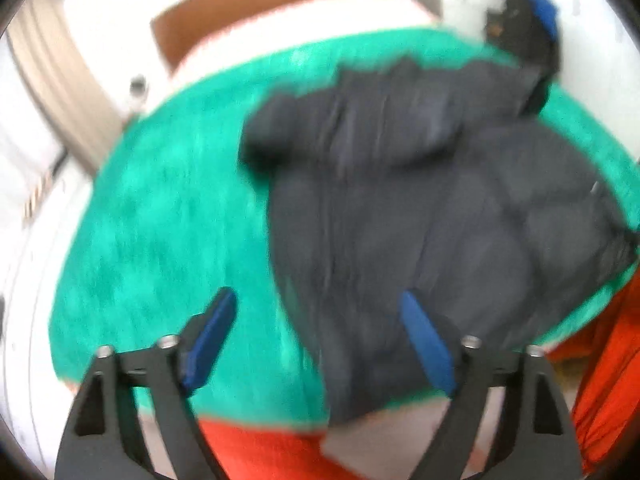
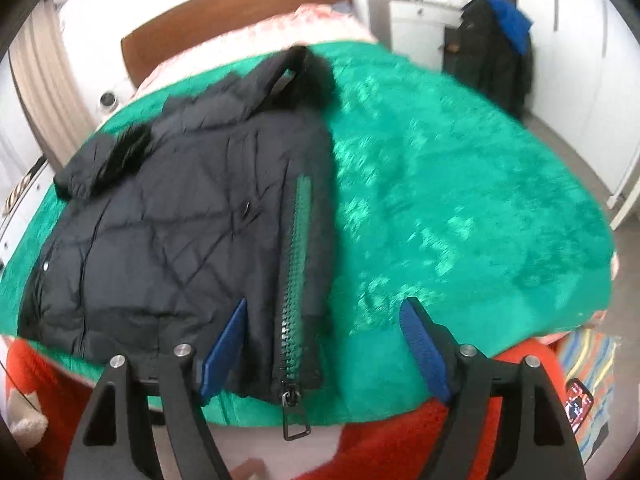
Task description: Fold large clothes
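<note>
A dark navy quilted jacket [image 2: 168, 216] lies on a green blanket [image 2: 460, 200] on the bed, its fur-trimmed hood [image 2: 308, 68] toward the headboard and its open zipper edge [image 2: 294, 280] running to the near edge. My right gripper [image 2: 324, 308] is open and empty above the jacket's hem by the zipper. In the blurred left wrist view the jacket [image 1: 420, 208] lies right of centre on the blanket [image 1: 168, 220]. My left gripper [image 1: 320, 300] is open and empty above the jacket's near left edge.
An orange-red cover [image 2: 400, 436] hangs below the blanket at the near edge. A wooden headboard [image 2: 224, 8] stands at the far end. Dark and blue clothes [image 2: 500, 44] hang at the back right. A phone [image 2: 578, 404] lies on a striped rug at the right.
</note>
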